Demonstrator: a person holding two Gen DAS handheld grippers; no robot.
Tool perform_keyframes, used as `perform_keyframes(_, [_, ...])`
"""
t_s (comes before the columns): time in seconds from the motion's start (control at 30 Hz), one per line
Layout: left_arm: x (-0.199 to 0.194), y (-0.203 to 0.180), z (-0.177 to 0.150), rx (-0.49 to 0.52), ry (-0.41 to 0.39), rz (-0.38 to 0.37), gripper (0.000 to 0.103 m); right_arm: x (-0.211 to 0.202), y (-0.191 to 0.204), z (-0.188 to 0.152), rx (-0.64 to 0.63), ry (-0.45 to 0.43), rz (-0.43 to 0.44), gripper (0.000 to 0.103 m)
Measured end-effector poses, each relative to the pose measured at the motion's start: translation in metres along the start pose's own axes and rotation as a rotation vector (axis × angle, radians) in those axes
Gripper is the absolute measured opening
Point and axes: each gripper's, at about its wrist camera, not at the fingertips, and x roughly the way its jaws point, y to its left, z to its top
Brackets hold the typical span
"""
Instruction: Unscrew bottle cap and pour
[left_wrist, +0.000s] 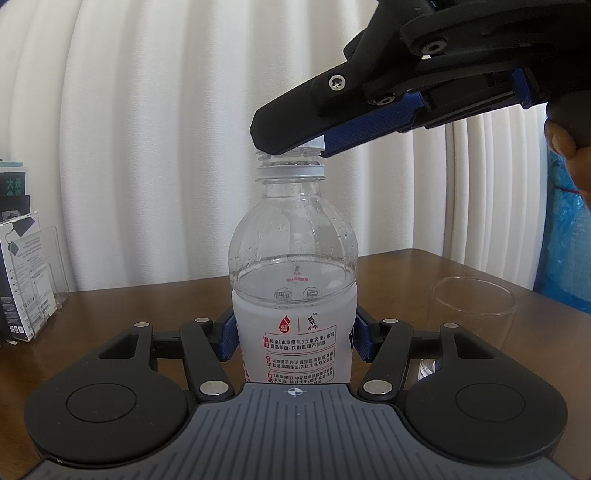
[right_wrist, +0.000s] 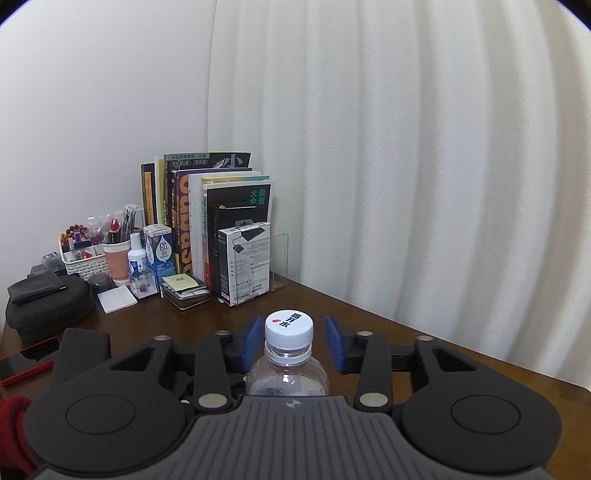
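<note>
Bottle (left_wrist: 293, 273) stands upright on the brown desk (left_wrist: 155, 306), partly filled with water, white label with red and black print around its lower half. Left hand-held gripper (left_wrist: 293, 338) is closed on the labelled body: blue pads (left_wrist: 229, 338) press against both sides of the label.

White cap (right_wrist: 289, 326) sits on the bottle neck. In the left wrist view the neck threads show just below it, above the white ring, so the cap appears raised on the neck; whether it is fully loose I cannot tell. Right hand-held gripper (right_wrist: 292, 341) comes in from above at cap height. In the right wrist view its 2 blue pads (right_wrist: 253, 341) stand on either side of the cap with a visible gap on each side, so the jaws are parted and not touching the cap in that view. In the left wrist view the same gripper (left_wrist: 295, 146) covers the cap top, and only a sliver of white shows between its black finger and blue pad.

An empty clear glass (left_wrist: 472, 310) stands on the desk to the right of the bottle, near it but apart.

At the back left of the desk: a row of upright books (right_wrist: 207, 218), a white box (right_wrist: 243, 264) in a clear stand, a white basket (right_wrist: 83, 260) of small items, a black pouch (right_wrist: 48, 306), a red phone (right_wrist: 27, 360). White curtain (right_wrist: 406, 166) behind.
</note>
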Motion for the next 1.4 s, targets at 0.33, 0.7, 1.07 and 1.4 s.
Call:
perform_keyframes(0.33, [0.001,0.004,0.001,0.001,0.001,-0.004,0.060,-0.004,0.005,0.003,-0.059,-0.025,0.011,0.059])
perform_keyframes(0.7, [0.002,0.005,0.001,0.010,0.002,-0.011,0.060,-0.006,-0.022,0.012,-0.209,-0.069,0.256,0.079])
perform_keyframes(1.07, [0.006,0.004,-0.001,0.014,0.006,-0.010,0.060,0.004,-0.040,0.007,-0.179,-0.077,0.360,0.059])
perform_keyframes(1.4, [0.008,0.004,0.000,0.011,0.004,-0.012,0.060,0.014,-0.046,0.003,-0.122,-0.055,0.381,0.035])
